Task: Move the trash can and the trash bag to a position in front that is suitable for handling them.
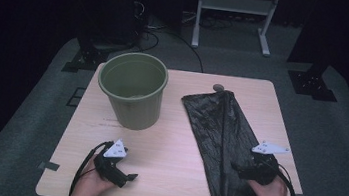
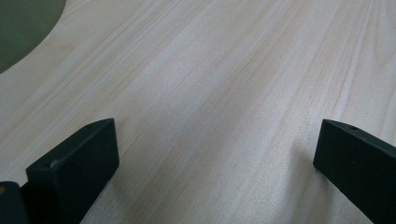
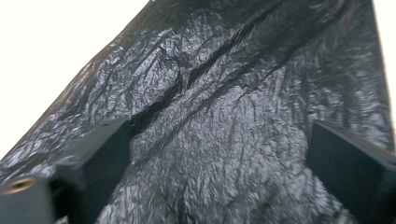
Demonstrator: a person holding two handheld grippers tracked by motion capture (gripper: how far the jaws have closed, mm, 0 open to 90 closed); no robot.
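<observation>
A round green plastic bucket (image 1: pixel 132 90) stands at the far left of the pale wooden table (image 1: pixel 177 143); a crinkled black plastic bag (image 1: pixel 224 144) lies flat to its right, running to the near edge.

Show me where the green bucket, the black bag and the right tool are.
green bucket (image 1: pixel 136 108), high view, outer wall.
black bag (image 1: pixel 219 123), high view, middle of the plastic.
right tool (image 3: pixel 219 163), right gripper view, between its open jaws.

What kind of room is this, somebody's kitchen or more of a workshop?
Probably a lab or recording studio, not a kitchen: dark curtained walls, a lone wooden table on grey carpet, cables and equipment stands behind it, and hand-held grippers working near a green bin and black bag.
</observation>
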